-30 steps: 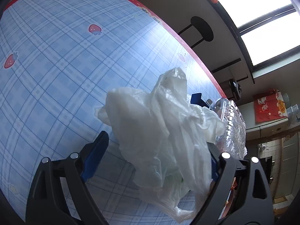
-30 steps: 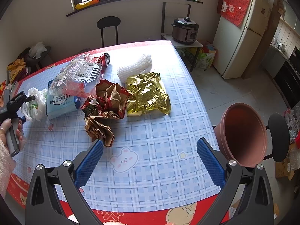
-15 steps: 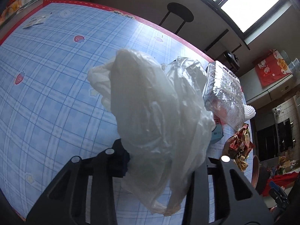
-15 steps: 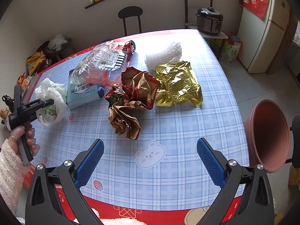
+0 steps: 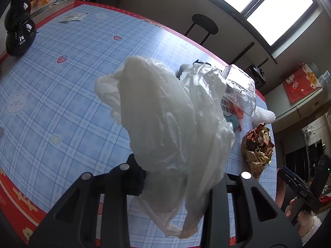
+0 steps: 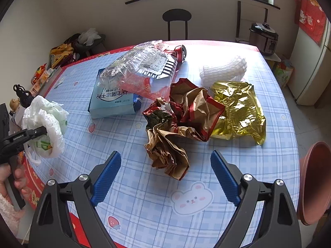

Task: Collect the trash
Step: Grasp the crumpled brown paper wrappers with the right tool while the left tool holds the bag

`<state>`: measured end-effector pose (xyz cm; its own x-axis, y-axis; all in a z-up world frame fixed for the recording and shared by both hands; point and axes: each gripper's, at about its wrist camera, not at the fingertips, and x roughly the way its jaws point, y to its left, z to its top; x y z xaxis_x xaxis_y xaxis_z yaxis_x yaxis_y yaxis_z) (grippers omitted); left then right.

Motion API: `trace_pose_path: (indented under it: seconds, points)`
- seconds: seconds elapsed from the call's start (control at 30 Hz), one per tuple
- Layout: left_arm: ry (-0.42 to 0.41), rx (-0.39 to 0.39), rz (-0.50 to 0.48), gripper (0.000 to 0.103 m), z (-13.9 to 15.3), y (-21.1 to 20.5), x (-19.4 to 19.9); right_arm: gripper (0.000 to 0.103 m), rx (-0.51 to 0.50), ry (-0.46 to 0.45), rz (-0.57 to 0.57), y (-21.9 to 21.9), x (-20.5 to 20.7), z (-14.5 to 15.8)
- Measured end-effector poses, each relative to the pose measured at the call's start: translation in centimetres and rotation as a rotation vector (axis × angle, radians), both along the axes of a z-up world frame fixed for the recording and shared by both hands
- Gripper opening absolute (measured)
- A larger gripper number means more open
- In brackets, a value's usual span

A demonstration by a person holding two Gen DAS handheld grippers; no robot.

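Left wrist view shows the white plastic bag [image 5: 171,124] pinched between my left gripper [image 5: 182,177] fingers, bunched at its lower part and billowing up in front of the lens, clear of the worktop [image 5: 62,103]; I hold it by a gathered fold because thin film gives nothing firmer to bite. From the right wrist view the same bag [image 6: 44,124] hangs at the worktop's left edge, my left hand [image 6: 12,177] below it on the handle, and something green shows through the film, though I cannot tell what. Right of the bag lies the pale blue tissue pack [image 6: 112,101], with the crushed clear plastic tray [image 6: 140,70] resting on top of it and a red can [image 6: 180,52] poking out behind. Further right of the bag sits the crumpled brown and red paper wrapper [image 6: 178,124], touching the gold foil bag [image 6: 238,111], with the white foam net [image 6: 225,68] behind. My right gripper [image 6: 163,177] hovers just in front of the wrapper, its blue fingers [image 6: 107,175] spread but closing, nothing between them yet; I judge the wrapper is my next pick, since it lies nearest and its creases give good purchase. Farthest right of the bag, off the worktop's edge, stands the terracotta bin [image 6: 314,181], likely where all this is meant to go.
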<state>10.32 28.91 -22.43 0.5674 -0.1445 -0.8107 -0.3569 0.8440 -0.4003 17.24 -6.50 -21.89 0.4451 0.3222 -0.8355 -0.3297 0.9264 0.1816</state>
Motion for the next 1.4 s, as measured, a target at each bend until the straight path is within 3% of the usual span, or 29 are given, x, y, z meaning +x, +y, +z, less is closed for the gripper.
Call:
trace_pose_path:
  seconds: [0.2,0.5,0.6,0.77,0.9,1.1,1.4]
  points:
    - [0.023,0.007,-0.002,0.033,-1.0,-0.6,-1.4,0.085,-0.042,0.02,-0.064,2.5,2.5,-2.8]
    - [0.028,-0.012,-0.006,0.034,-1.3,-0.7,-2.4,0.081,0.041,0.166,-0.267,2.4,4.8,-5.9]
    - [0.022,-0.016,-0.018,0.034,-1.1,-0.9,-2.4,0.059,0.041,0.191,-0.23,2.6,4.3,-6.5]
    - [0.012,-0.025,-0.041,0.034,-1.0,-1.6,-2.0,0.043,0.049,0.174,-0.176,2.6,2.8,-6.0]
    - [-0.007,-0.033,-0.065,0.034,-0.5,-2.4,-1.3,0.039,0.054,0.151,-0.106,2.7,0.6,-5.1]
    - [-0.049,-0.036,-0.102,0.034,0.6,-3.3,-0.8,0.037,-0.005,0.048,0.025,3.4,-3.6,-2.8]
    - [-0.067,-0.027,-0.148,0.034,2.0,-5.3,-0.6,0.033,0.072,-0.05,0.035,1.7,-5.3,0.9]
